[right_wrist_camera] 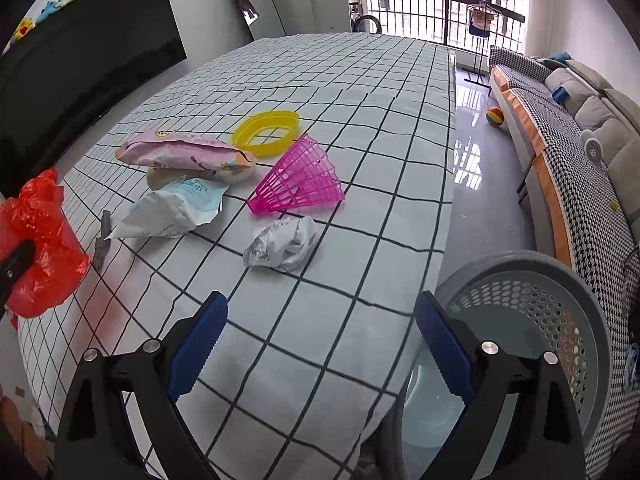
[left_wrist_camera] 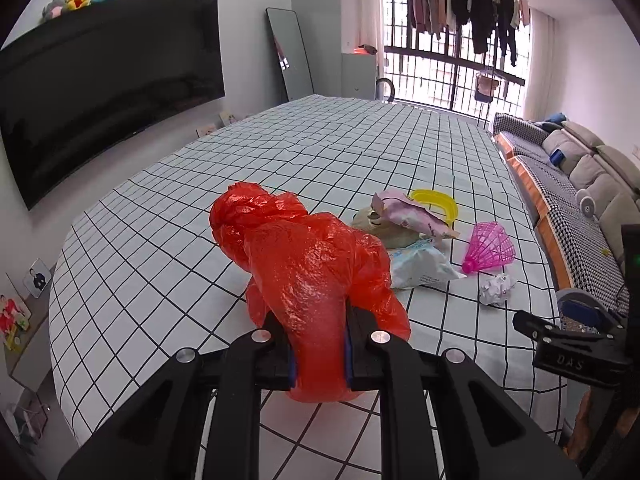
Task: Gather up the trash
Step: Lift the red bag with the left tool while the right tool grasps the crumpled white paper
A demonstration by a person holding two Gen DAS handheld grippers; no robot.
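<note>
My left gripper [left_wrist_camera: 319, 344] is shut on a red plastic bag [left_wrist_camera: 308, 256] that rests crumpled on the checked tablecloth [left_wrist_camera: 240, 152]; the bag also shows at the left edge of the right wrist view [right_wrist_camera: 36, 240]. Trash lies to its right: a crumpled paper ball [right_wrist_camera: 282, 244], a white wipes packet [right_wrist_camera: 172, 210], a pink packet [right_wrist_camera: 184, 152], a pink plastic shuttlecock shape [right_wrist_camera: 302, 180] and a yellow plastic ring [right_wrist_camera: 266, 128]. My right gripper [right_wrist_camera: 320, 340] is open and empty, above the table's near right edge, short of the paper ball.
A grey perforated bin [right_wrist_camera: 536, 312] stands on the floor right of the table, beside my right gripper. A sofa [right_wrist_camera: 580, 128] runs along the right wall. A black TV [left_wrist_camera: 100, 88] hangs on the left wall. A small grey object [right_wrist_camera: 103, 236] lies near the red bag.
</note>
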